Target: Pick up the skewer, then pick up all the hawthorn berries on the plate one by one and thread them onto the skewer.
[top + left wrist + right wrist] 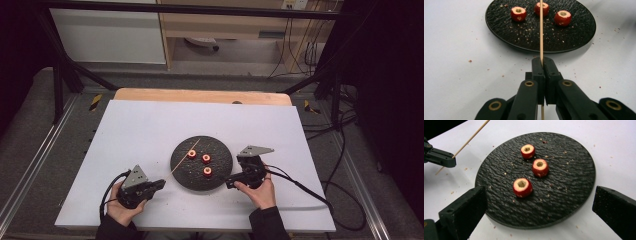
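Left tool (543, 65) clamped tight on thin wooden skewer (541, 30) slanting over round rough black plate (574, 170), three cored red fruit pieces (522, 187) on plate, right tool (539, 202) gaping wide, empty, beside plate.

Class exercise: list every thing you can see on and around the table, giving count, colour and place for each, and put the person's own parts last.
Plate: one, black, textured, round, centre of the table.
Cored fruit pieces: three, red with pale insides, on the plate.
Skewer: one, pale wood, clamped in the left gripper, reaching over the plate.
Crumbs: many, brownish, scattered on plate and sheet.
Sheet: one, white, covering the table.
Table: one, light wood, edge showing behind the sheet.
Left gripper: one, black, shut on the skewer.
Right gripper: one, black, open, beside the plate.
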Motion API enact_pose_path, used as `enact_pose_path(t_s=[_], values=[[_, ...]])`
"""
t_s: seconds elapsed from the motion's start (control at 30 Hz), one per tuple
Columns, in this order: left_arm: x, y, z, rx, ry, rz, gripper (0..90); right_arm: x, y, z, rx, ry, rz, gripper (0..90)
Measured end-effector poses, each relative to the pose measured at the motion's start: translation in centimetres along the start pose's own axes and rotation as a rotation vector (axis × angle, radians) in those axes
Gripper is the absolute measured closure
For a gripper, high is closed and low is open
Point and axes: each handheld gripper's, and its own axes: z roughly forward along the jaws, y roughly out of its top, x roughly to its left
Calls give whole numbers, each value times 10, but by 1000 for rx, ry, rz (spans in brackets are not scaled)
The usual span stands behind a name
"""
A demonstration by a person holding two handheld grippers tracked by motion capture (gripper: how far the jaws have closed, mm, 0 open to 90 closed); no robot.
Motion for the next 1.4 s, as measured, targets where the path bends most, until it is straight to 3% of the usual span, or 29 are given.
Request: enact_pose_path(t_s=[0.27, 0.47, 0.73, 0.9, 1.0, 1.03, 1.1, 1.13, 1.2, 1.4], values=[[2, -3, 1, 3, -2, -12, 883, 10, 16, 14, 28, 9, -4, 10], [3, -4, 1, 6, -3, -15, 883, 13, 16, 21, 23, 25, 1, 9], [3, -4, 0, 0, -2, -14, 883, 13, 22, 22, 27, 2, 9, 19], [3, -5, 2, 11, 0, -9, 883, 20, 34, 30, 92, -4, -35, 48], [3, -5, 2, 16, 2, -6, 883, 25, 41, 40, 176, -3, -85, 129], [3, -4, 2, 16, 1, -6, 883, 25, 41, 40, 176, -3, -85, 129], [3, -4, 2, 20, 0, -6, 883, 26, 46, 50, 263, 1, -115, 188], [3, -4, 2, 20, 0, -6, 883, 26, 46, 50, 263, 1, -115, 188], [4, -4, 2, 23, 2, -6, 883, 26, 48, 54, 313, -8, -153, 235], [3, -4, 1, 25, 4, -3, 883, 27, 52, 64, 383, 24, -158, 363]])
